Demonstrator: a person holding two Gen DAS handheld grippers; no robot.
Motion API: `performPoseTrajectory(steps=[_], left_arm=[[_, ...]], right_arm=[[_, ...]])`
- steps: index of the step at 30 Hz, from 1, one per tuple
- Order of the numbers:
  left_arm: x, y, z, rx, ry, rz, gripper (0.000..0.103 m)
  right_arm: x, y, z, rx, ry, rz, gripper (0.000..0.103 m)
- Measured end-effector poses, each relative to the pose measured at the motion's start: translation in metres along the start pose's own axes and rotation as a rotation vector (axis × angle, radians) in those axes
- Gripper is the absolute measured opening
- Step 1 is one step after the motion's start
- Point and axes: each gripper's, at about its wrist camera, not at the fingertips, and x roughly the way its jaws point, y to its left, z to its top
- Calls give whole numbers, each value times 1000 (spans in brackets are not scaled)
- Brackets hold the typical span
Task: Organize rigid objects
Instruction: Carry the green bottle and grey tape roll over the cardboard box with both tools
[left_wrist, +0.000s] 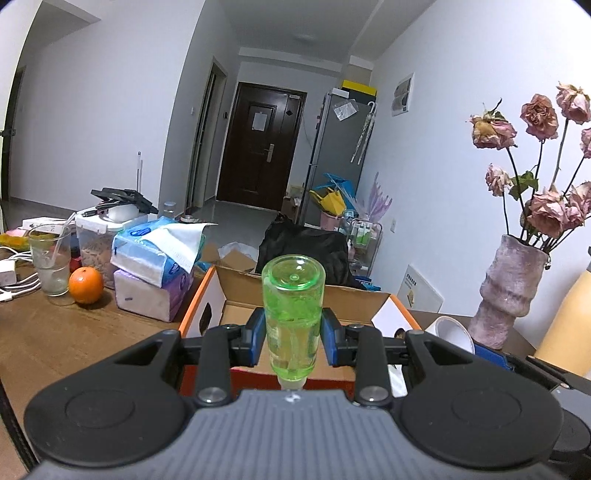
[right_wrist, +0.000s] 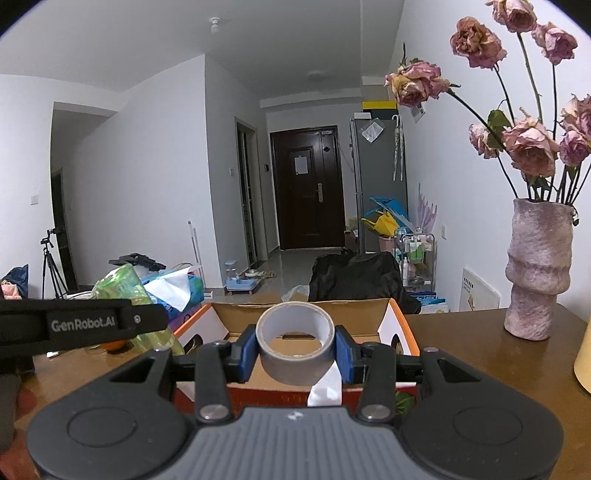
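A clear green bottle stands bottom-up between the blue pads of my left gripper, which is shut on it just in front of an open orange-and-white cardboard box. My right gripper is shut on a grey roll of tape with a white loose end hanging down, held over the near edge of the same cardboard box. From the right wrist view the left gripper's black body and the green bottle show at the left.
On the wooden table left of the box lie tissue packs, an orange, a plastic cup and cables. A pink vase of dried roses stands at the right, with a white cup near it.
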Motion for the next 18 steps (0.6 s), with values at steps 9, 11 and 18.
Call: performPoseTrajectory(steps=[9, 11, 18], left_arm=[[34, 0, 9, 1, 1, 15, 32], [41, 0, 11, 4, -1, 19, 32], [63, 2, 15, 12, 2, 32, 32]], right_arm=[[35, -8, 9, -3, 10, -13, 42], [42, -9, 10, -5, 14, -16, 42], [66, -14, 11, -28, 28, -30, 42]])
